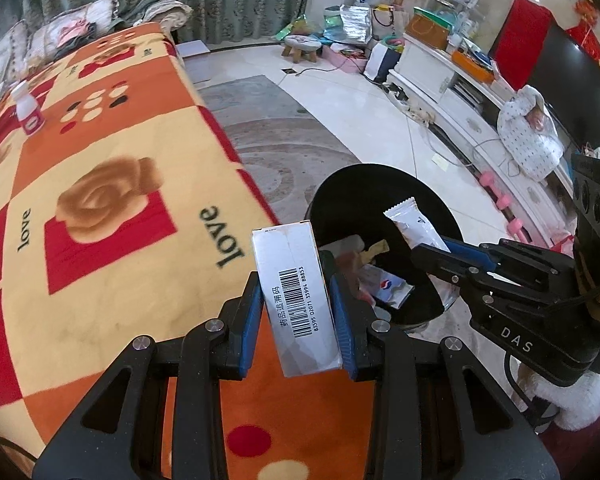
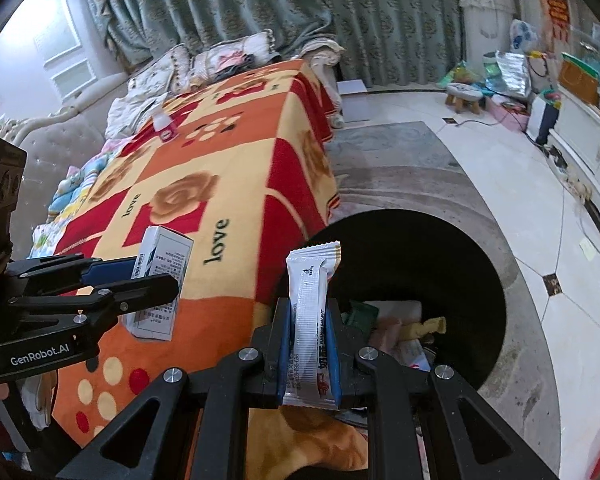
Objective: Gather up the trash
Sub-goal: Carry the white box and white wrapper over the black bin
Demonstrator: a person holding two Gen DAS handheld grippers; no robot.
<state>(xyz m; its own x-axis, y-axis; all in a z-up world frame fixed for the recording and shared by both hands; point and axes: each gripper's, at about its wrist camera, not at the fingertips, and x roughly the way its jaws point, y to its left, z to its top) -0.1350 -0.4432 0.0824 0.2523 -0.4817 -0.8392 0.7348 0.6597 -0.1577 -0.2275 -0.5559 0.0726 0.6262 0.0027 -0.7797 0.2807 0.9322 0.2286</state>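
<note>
My left gripper (image 1: 298,300) is shut on a white medicine box (image 1: 296,296) with a barcode, held at the table's edge right beside the bin. That box (image 2: 162,276) and the left gripper (image 2: 156,280) also show at the left of the right wrist view. My right gripper (image 2: 310,334) is shut on a white snack sachet (image 2: 312,312), which stands upright over the near rim of the black trash bin (image 2: 440,248). In the left wrist view the sachet (image 1: 414,226) hangs above the bin (image 1: 340,196), which holds several wrappers. A small pink-and-white bottle (image 1: 28,110) stands far back on the table.
The table wears an orange, red and cream blanket (image 1: 112,200) with roses and the word love. A grey rug (image 2: 400,168) lies under the bin on the tiled floor. A white TV cabinet (image 1: 460,92), a small stool (image 1: 302,46) and bags crowd the far right.
</note>
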